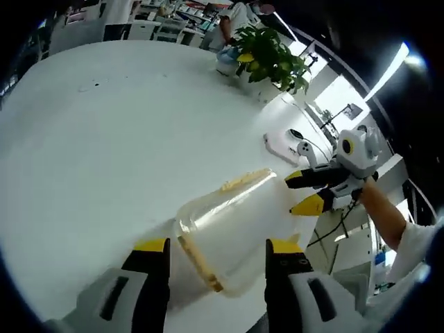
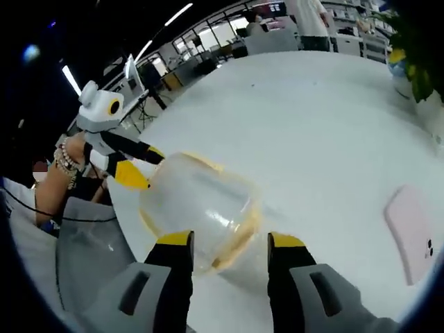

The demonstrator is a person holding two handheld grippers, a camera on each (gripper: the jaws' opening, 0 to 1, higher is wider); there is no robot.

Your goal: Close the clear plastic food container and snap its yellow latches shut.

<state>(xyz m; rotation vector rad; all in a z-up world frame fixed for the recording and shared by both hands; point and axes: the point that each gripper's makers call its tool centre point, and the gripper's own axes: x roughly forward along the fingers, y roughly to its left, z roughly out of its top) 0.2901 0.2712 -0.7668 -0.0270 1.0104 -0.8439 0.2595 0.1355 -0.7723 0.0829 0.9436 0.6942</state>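
**Container flanked from both ends, neither claw gripping yet**

The clear container [image 1: 232, 232] lies on the white counter [image 1: 90, 152] near its edge, its yellow latches [image 1: 198, 262] showing along the rim that faces my left claw [image 1: 216, 251]. I keep that claw spread wide, jaws either side of the container without clamping it, so I judge it is there to steady the box. My right claw [image 2: 229, 244] is likewise parted at the opposite end, ready to press. Whether the lid is fully seated I cannot tell through the clear plastic. Farther off sit a potted plant [image 1: 272, 61] and a pink phone [image 2: 411, 232].
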